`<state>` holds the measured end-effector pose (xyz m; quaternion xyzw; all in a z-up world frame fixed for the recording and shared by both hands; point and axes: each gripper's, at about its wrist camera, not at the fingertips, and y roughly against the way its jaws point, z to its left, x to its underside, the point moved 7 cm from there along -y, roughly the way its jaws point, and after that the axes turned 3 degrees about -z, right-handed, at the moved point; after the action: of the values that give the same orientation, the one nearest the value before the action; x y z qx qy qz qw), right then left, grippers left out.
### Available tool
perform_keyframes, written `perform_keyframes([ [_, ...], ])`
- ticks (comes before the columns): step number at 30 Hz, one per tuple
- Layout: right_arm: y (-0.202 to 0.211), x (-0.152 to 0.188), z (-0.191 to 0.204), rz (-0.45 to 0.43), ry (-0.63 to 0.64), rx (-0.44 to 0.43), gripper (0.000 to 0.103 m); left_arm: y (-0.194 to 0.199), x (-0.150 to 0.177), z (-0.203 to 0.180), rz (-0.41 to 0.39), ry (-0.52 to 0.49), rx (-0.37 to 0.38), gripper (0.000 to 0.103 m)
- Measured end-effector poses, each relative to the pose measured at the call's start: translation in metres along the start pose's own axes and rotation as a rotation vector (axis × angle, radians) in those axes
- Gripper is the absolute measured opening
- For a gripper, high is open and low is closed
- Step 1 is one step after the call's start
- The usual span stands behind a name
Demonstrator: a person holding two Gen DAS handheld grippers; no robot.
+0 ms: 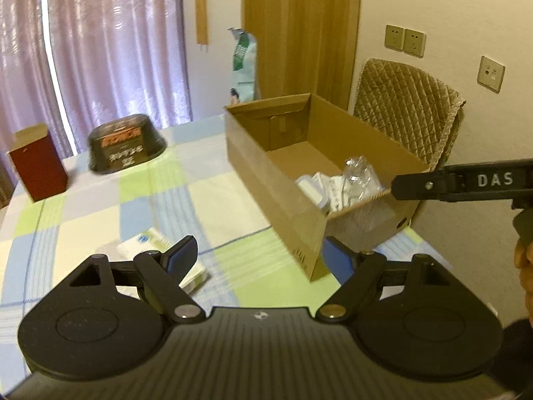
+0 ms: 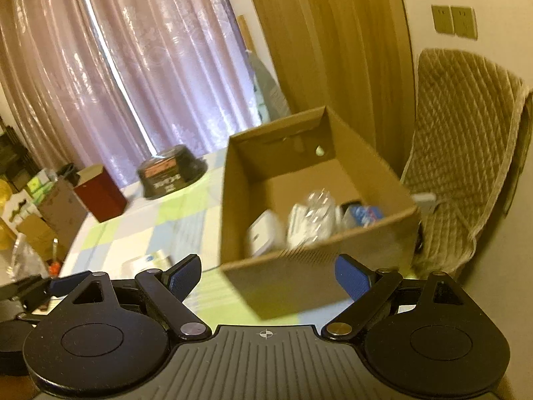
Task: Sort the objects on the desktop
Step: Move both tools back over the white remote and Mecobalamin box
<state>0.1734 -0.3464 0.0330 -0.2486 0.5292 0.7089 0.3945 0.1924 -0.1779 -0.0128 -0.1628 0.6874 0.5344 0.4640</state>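
Note:
An open cardboard box (image 1: 266,183) stands on the checked tablecloth and holds a clear plastic bottle (image 1: 358,173) and white packets (image 1: 313,186). In the right wrist view the same box (image 2: 293,276) also shows a white box (image 2: 263,233) and a blue item (image 2: 363,215) inside. My left gripper (image 1: 261,260) is open and empty, low over the table by the box's near corner. A small white and green carton (image 1: 156,243) lies flat just past its left finger. My right gripper (image 2: 268,276) is open and empty in front of the box's near wall.
A red box (image 1: 38,163) and a dark bowl-shaped tub (image 1: 126,143) stand at the table's far left. A chair with a quilted cover (image 1: 406,110) is behind the box. A tall bag (image 1: 243,63) stands by the wall. Cartons (image 2: 36,206) crowd the floor at left.

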Motion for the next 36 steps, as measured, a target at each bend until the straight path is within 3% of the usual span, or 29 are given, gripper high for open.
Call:
perform_keyframes([
  [15, 0.003, 0.059, 0.068, 0.037, 0.061, -0.099, 0.09, 0.056, 0.074, 0.05, 0.073, 0.114, -0.125, 0.083],
  [18, -0.001, 0.074, 0.081, 0.039, 0.09, -0.155, 0.09, 0.062, 0.083, 0.057, 0.083, 0.127, -0.148, 0.083],
  [21, -0.008, 0.089, 0.085, 0.063, 0.082, -0.194, 0.09, 0.068, 0.09, 0.061, 0.089, 0.135, -0.165, 0.083],
  [36, -0.015, 0.107, 0.089, 0.106, 0.126, -0.197, 0.09, 0.078, 0.113, 0.07, 0.13, 0.183, -0.198, 0.083],
])
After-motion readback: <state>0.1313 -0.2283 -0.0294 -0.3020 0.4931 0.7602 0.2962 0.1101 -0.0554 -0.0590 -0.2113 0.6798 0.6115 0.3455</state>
